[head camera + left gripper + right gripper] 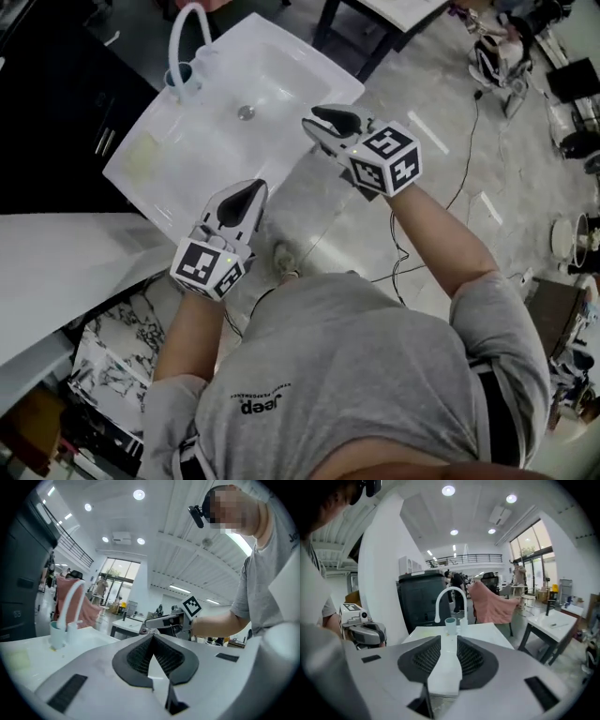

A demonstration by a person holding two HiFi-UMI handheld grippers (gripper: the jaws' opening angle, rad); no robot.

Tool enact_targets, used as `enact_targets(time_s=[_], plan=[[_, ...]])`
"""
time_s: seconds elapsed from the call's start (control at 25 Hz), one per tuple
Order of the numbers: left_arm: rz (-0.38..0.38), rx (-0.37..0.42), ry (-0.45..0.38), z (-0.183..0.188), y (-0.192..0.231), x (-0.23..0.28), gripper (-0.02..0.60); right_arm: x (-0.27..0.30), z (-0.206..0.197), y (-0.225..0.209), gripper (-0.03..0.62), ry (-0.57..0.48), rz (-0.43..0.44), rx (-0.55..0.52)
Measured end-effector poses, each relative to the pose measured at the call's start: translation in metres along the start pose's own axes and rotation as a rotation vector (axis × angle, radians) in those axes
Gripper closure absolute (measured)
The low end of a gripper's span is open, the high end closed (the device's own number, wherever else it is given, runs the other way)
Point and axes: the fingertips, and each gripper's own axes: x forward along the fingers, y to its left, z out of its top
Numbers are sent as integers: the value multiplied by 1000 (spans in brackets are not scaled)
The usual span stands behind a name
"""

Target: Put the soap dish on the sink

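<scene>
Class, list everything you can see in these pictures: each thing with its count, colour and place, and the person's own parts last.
sink: one, white, upper left of the head view
faucet: one, white, at the sink's far corner
cup: one, pale blue, beside the faucet
soap dish: one, pale yellow, on the sink's left ledge
cabinet: one, black, left of the sink
cables: several, black, on the floor at right
shirt: one, grey, on the person
left gripper: one, grey, jaws together, empty, at the sink's near edge
right gripper: one, grey, jaws apart, empty, at the sink's right edge

Parted tongs (pixel 449 641) before white sink (pixel 487 631)
</scene>
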Motion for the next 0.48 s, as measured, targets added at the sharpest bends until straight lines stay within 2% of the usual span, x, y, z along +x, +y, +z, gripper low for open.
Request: enact_targets(time_s=[0.2, 0.48], plan=[[-150, 28, 33, 1, -88, 83, 568, -132, -40, -48, 467, -61, -123, 61], [-397, 87, 84, -2, -253, 174, 568, -343, -120, -80, 510, -140, -342, 191]])
